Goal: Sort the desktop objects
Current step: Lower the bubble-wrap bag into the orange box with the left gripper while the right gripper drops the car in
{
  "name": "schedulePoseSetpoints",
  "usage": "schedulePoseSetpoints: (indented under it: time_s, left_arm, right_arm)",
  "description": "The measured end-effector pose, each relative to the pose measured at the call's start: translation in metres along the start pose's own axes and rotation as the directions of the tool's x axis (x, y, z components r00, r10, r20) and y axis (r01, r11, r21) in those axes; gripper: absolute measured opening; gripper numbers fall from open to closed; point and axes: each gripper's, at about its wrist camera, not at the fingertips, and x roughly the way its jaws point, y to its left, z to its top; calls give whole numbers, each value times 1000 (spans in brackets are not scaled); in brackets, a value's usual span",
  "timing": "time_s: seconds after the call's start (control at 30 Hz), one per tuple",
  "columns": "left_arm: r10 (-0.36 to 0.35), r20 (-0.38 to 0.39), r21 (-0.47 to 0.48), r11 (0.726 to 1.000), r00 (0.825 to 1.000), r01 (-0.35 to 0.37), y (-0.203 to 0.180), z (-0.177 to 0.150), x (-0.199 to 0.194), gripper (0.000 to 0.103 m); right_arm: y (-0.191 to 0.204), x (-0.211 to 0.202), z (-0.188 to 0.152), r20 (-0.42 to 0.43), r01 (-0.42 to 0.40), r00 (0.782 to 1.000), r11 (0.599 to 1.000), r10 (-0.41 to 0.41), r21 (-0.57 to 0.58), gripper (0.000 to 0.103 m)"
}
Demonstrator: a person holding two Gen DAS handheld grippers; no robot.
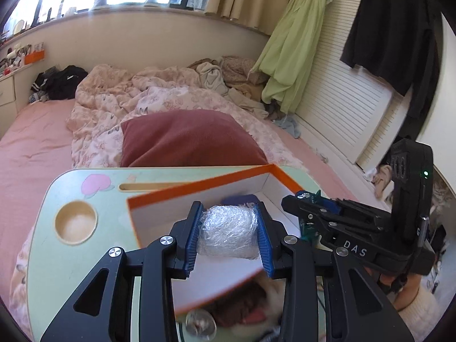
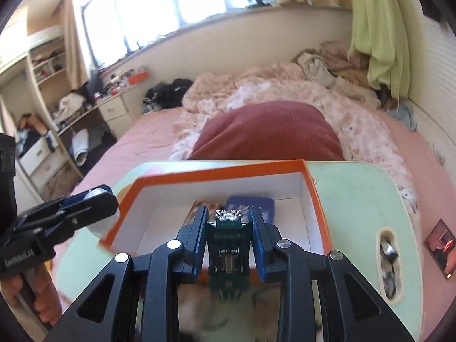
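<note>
An orange-rimmed white box [image 1: 199, 183] stands on a pale green lap desk [image 1: 85, 259]. My left gripper [image 1: 228, 213] is shut on a bundle wrapped in clear plastic film [image 1: 228, 232], held over the box's near wall. My right gripper [image 2: 228, 213] is shut on a dark green clip-like gadget [image 2: 229, 245] over the box [image 2: 222, 172]. Inside the box lie a blue-purple flat case [image 2: 266, 208] and a printed card [image 2: 196, 203]. Each gripper shows in the other's view: the right one [image 1: 302, 199], the left one [image 2: 97, 196].
The desk [image 2: 350, 196] has a round cup recess [image 1: 75, 222], a slot [image 1: 151, 186] and an oval pocket with small items [image 2: 387, 265]. A photo card [image 2: 440, 248] lies beside it. A maroon pillow [image 2: 268, 132] and rumpled bedding [image 1: 136, 99] lie behind.
</note>
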Motion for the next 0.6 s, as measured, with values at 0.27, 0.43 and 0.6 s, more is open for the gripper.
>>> schedulePoseSetpoints:
  time_s: [0.27, 0.43, 0.6]
  left_arm:
    - [86, -52, -31, 996, 995, -88, 20, -15, 26, 69]
    - [83, -49, 9, 997, 995, -82, 16, -27, 19, 71]
    - [198, -66, 97, 977, 978, -192, 14, -26, 27, 71]
  right_arm:
    - [-31, -1, 27, 89, -26, 996, 989, 13, 143, 47]
    - [-32, -21, 34, 113, 5, 993, 994, -17, 110, 53]
    - [-25, -4, 18, -22, 43, 999, 999, -44, -11, 58]
